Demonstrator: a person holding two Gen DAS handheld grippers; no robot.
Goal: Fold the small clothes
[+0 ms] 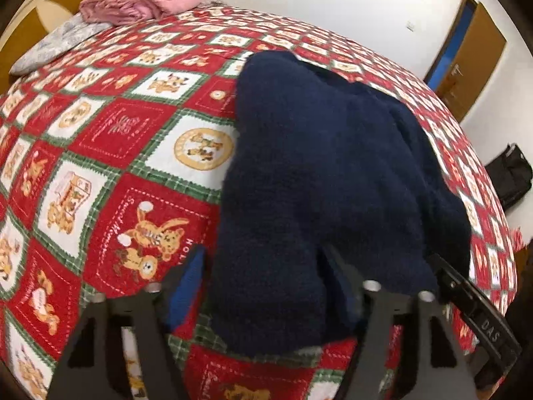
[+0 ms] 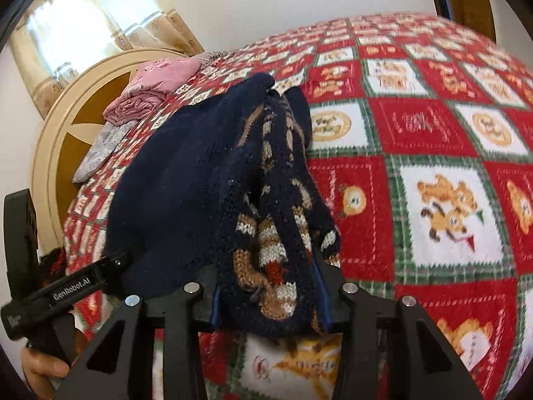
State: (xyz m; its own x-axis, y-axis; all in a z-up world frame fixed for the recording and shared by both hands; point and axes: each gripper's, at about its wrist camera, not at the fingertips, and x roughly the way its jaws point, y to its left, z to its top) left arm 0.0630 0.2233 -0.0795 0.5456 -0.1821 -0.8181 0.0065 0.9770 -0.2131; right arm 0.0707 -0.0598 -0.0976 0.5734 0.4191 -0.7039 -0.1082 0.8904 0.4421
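A dark navy knitted sweater (image 1: 316, 166) lies bunched on the bed's red patchwork bedspread (image 1: 126, 126). My left gripper (image 1: 263, 256) has the sweater's near fold between its fingers, the right finger sunk into the cloth and the blue left pad (image 1: 190, 280) against its edge. In the right wrist view the sweater (image 2: 173, 183) shows its brown and white patterned inside (image 2: 266, 253). My right gripper (image 2: 266, 263) is shut on that bunched end, holding it a little above the bedspread (image 2: 433, 133). The two grippers hold the same near edge side by side.
A folded pink blanket (image 1: 143, 3) and a grey cloth (image 1: 56, 46) lie at the head of the bed by the cream headboard (image 2: 66, 126). A wooden door (image 1: 473, 56) and a black bag (image 1: 509, 173) are beyond the bed. A hand (image 2: 40, 373) holds the left gripper.
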